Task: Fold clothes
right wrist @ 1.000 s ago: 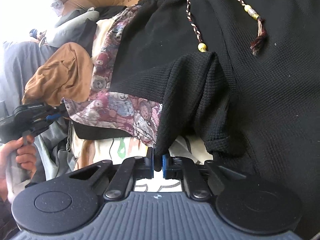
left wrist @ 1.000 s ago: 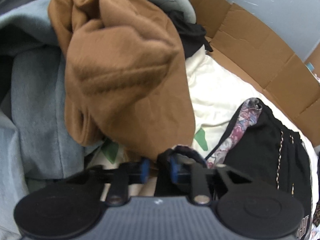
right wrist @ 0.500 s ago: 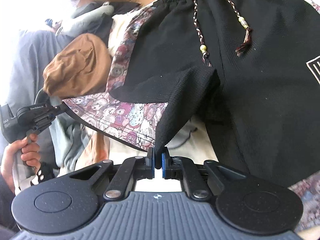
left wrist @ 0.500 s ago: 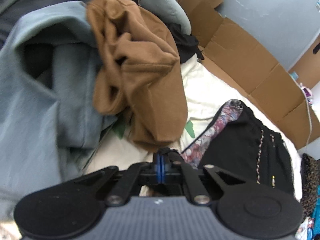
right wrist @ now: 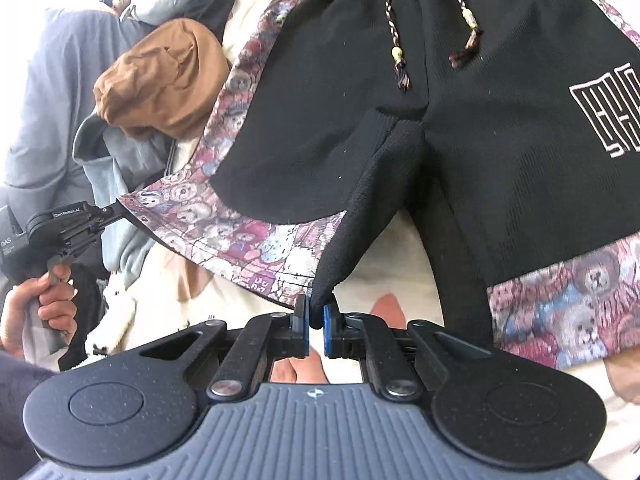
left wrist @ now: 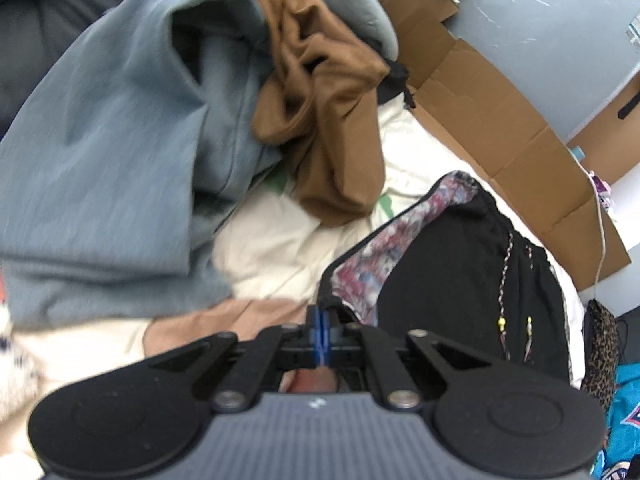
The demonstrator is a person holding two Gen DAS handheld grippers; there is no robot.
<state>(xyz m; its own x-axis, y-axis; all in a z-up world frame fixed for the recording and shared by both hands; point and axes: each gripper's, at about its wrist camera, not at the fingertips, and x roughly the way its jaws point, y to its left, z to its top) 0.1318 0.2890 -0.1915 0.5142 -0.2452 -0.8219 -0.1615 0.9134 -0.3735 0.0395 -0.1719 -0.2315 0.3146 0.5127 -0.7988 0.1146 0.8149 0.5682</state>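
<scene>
We clamp our left gripper point(left wrist: 320, 330) fully onto the shorts' point(right wrist: 500, 120) patterned hem corner, and both grippers now lift the shorts, spreading them wider.

Black grippers point(right wrist: 316, 320) (blue pads point(right wrist: 329, 326)), ribbed grey housings.

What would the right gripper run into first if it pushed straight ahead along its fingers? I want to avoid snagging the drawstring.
The right gripper is shut on the black shorts, so it would likely meet their black crotch fabric first. The drawstring lies farther up near the waistband, though depth is uncertain.
</scene>
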